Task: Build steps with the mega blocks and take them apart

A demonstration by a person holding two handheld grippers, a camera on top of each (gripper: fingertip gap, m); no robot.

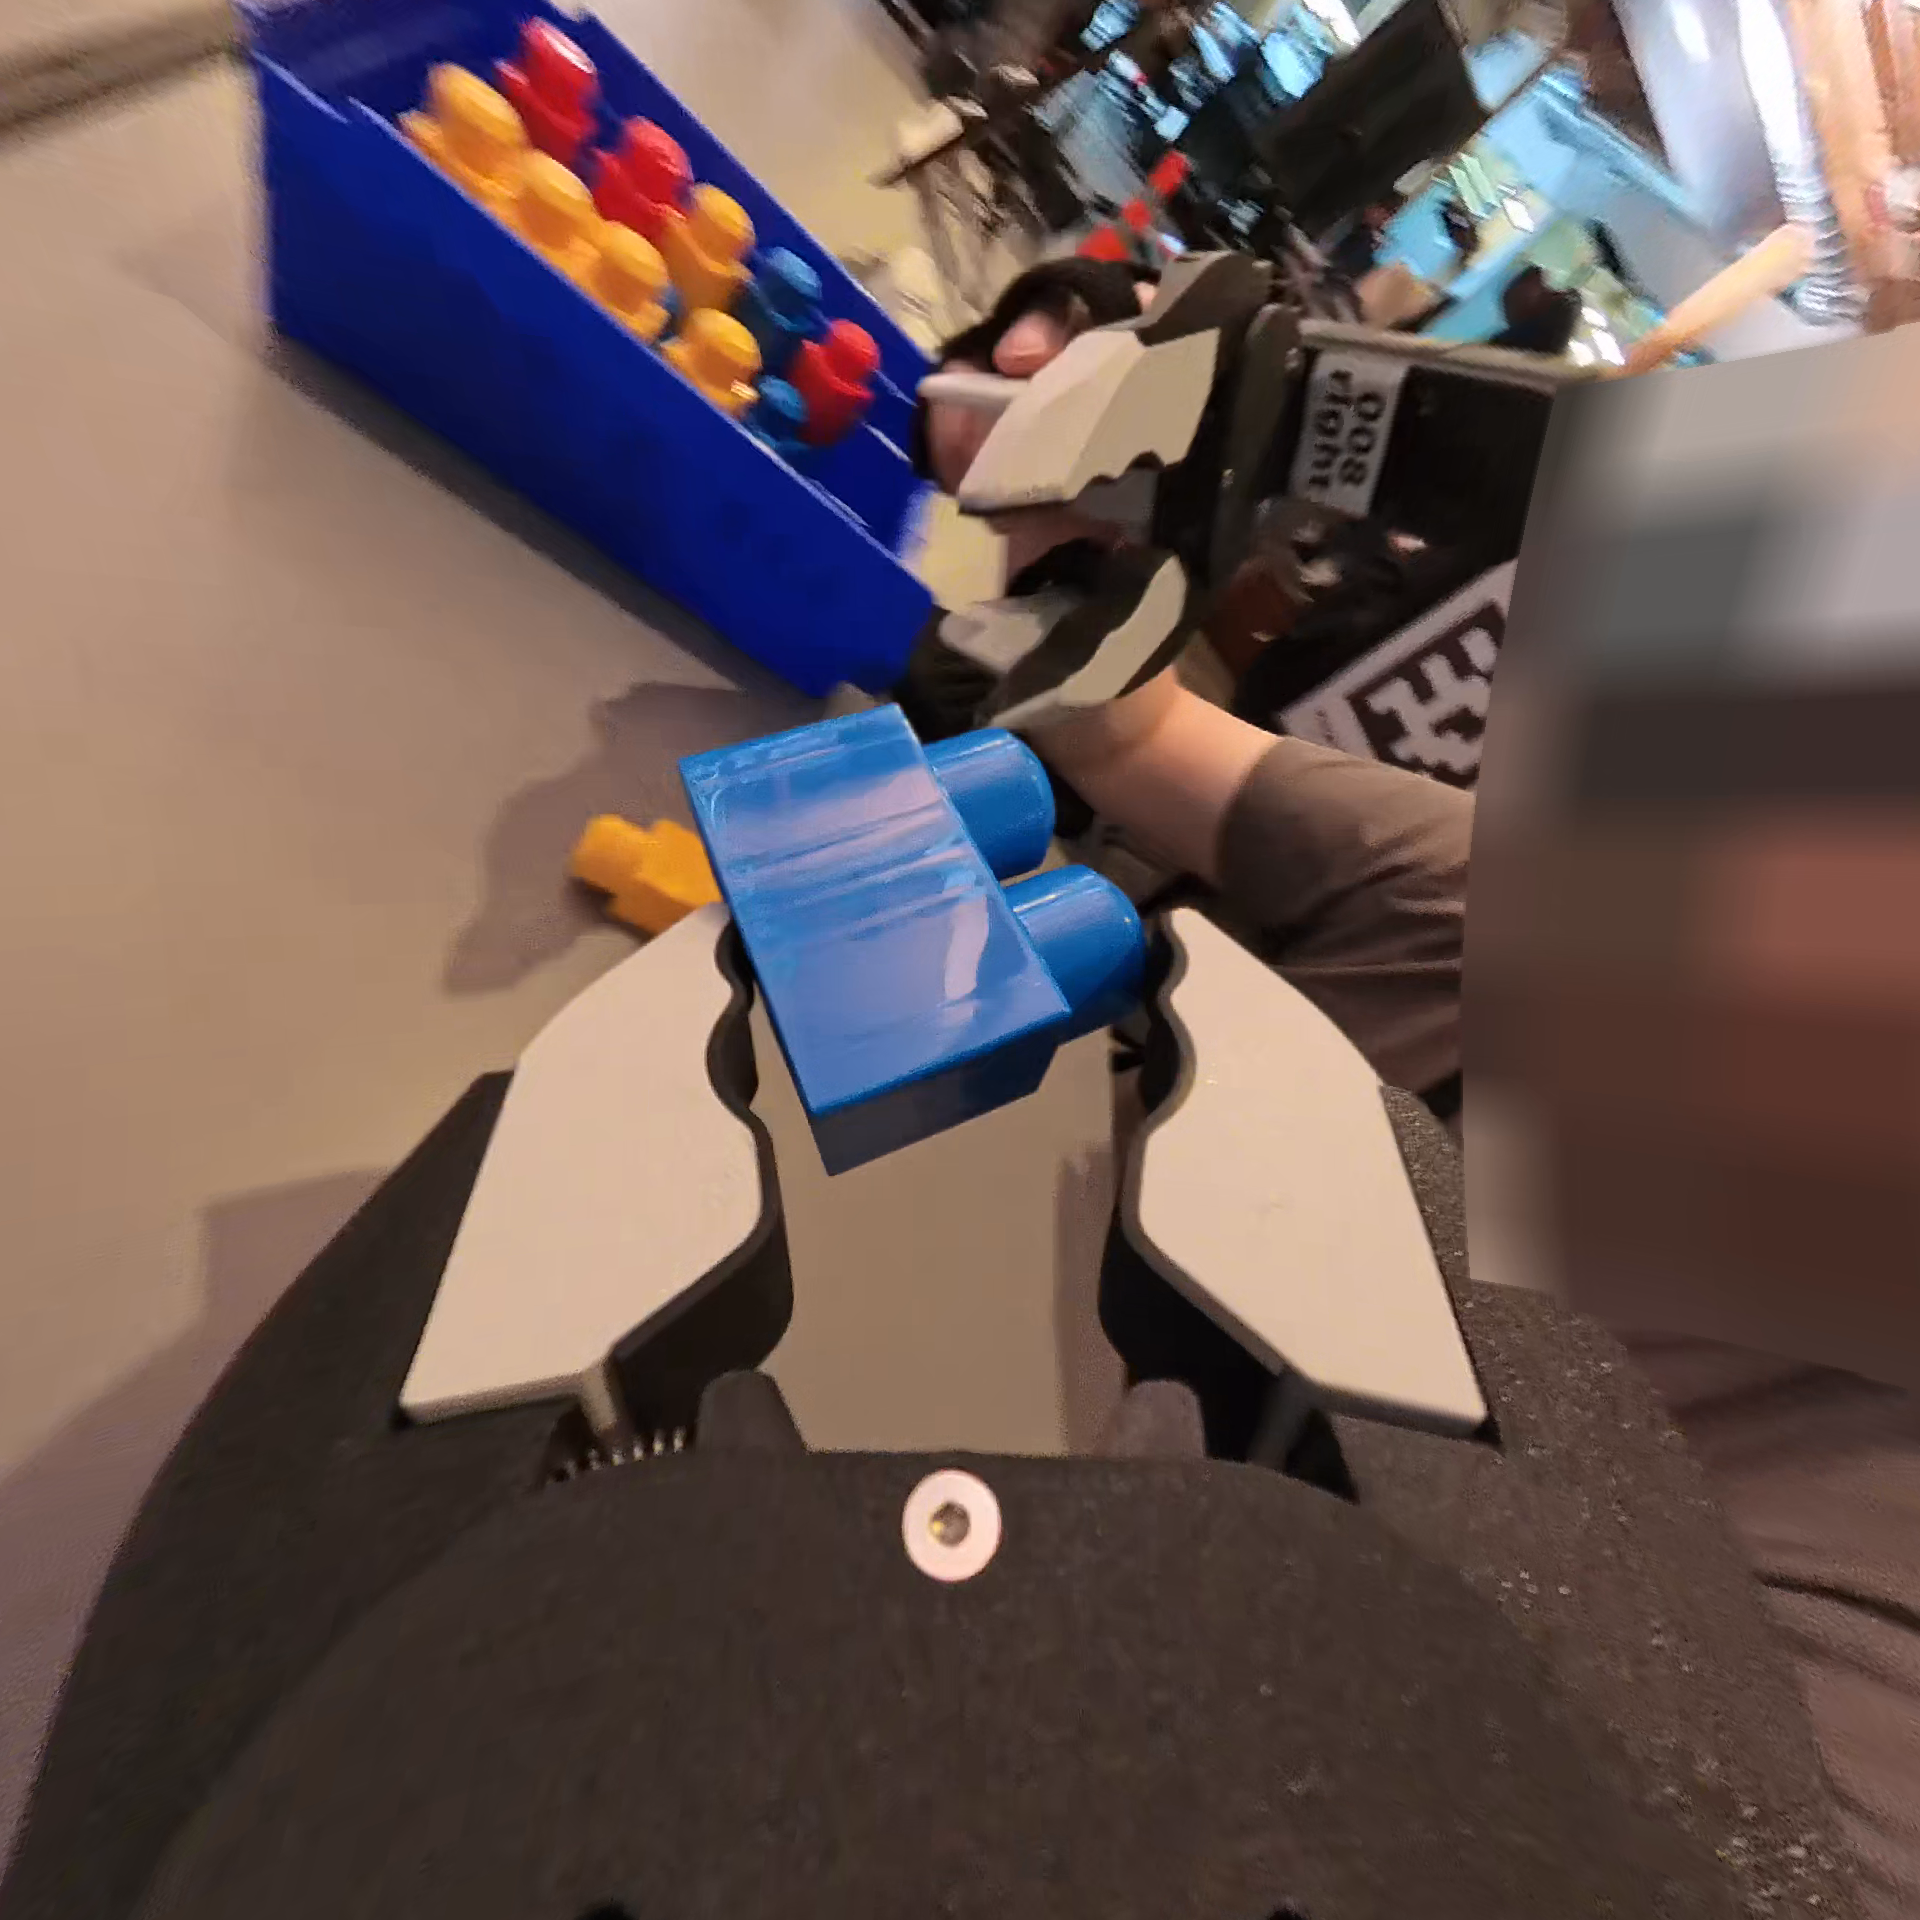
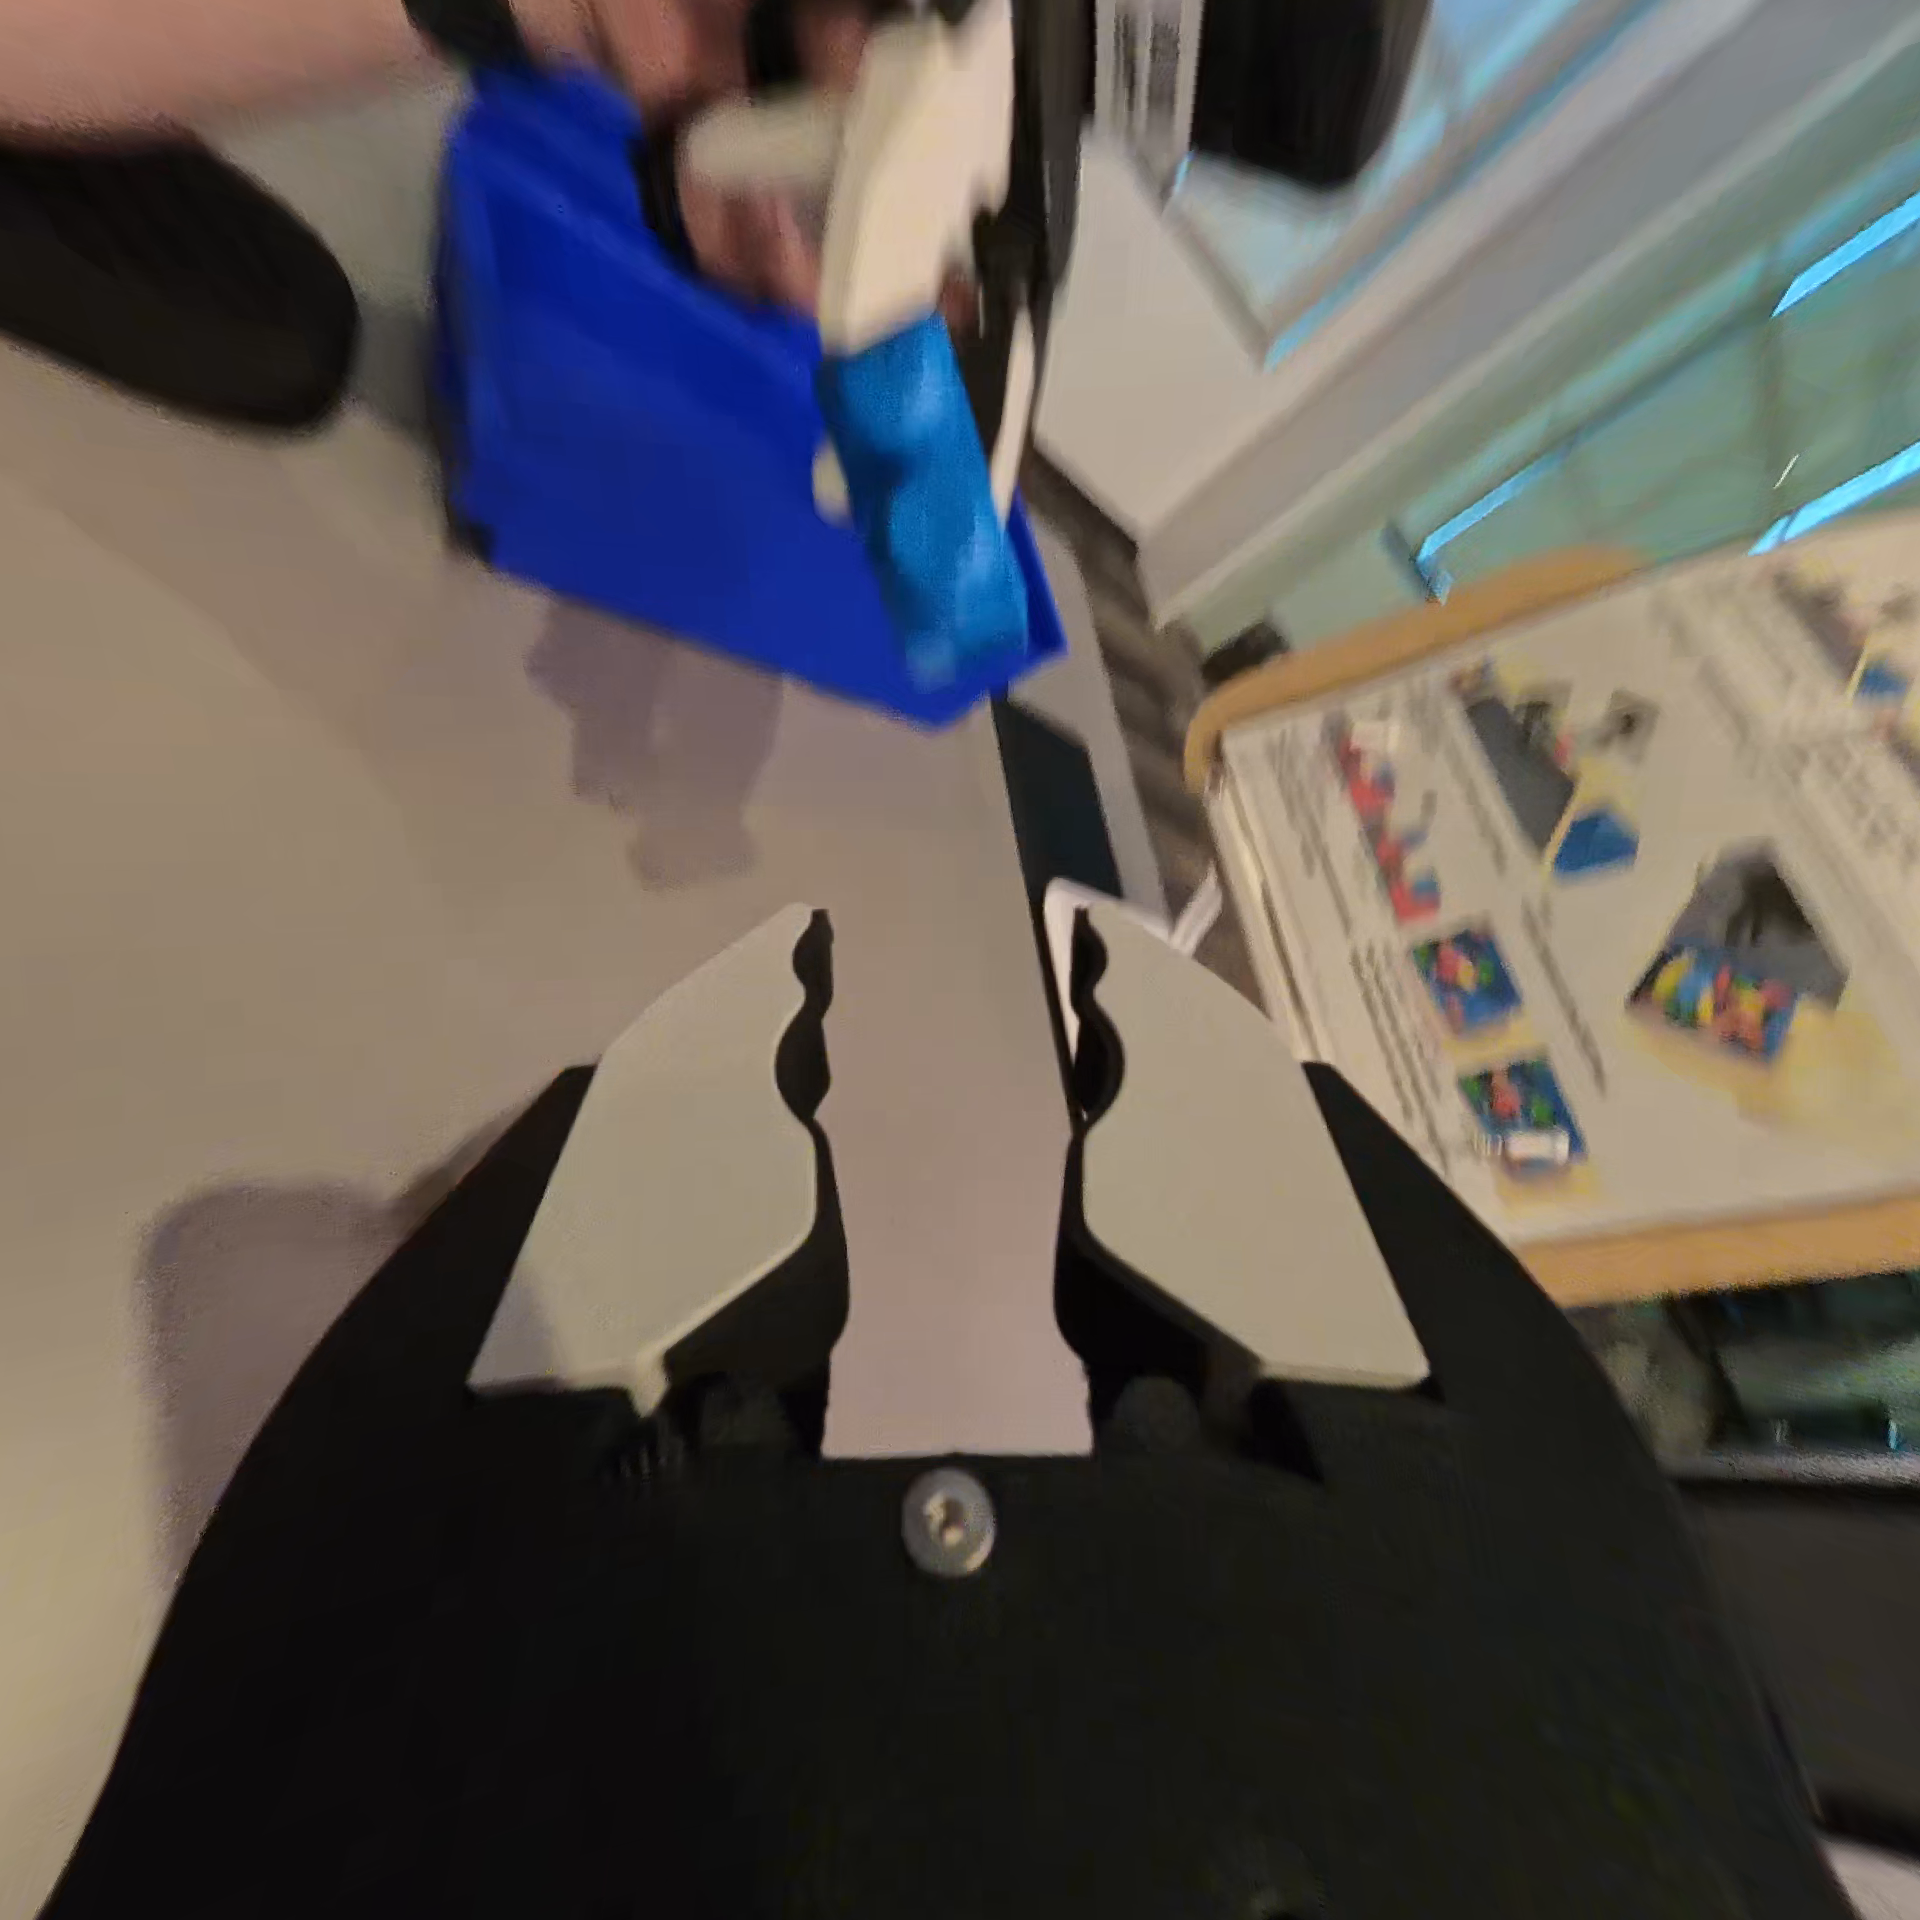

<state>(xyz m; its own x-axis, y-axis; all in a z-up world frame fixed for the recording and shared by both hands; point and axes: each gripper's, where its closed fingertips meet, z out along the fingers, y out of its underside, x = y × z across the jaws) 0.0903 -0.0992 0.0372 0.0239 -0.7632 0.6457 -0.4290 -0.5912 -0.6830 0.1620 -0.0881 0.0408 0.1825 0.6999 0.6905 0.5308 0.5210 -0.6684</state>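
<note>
A plain grey table [image 1: 208,727] fills the left of the frame, carrying a blue bin [image 1: 582,436] of red, yellow and blue blocks at upper left and one loose yellow block [image 1: 639,868] lying near centre.

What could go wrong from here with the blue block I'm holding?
The blue block sits skewed in the left gripper, caught near the fingertips with its studs against one finger, so it may twist or slip free. The right gripper is open and empty, so nothing backs it up. Both views are blurred, so aiming is uncertain.
</note>
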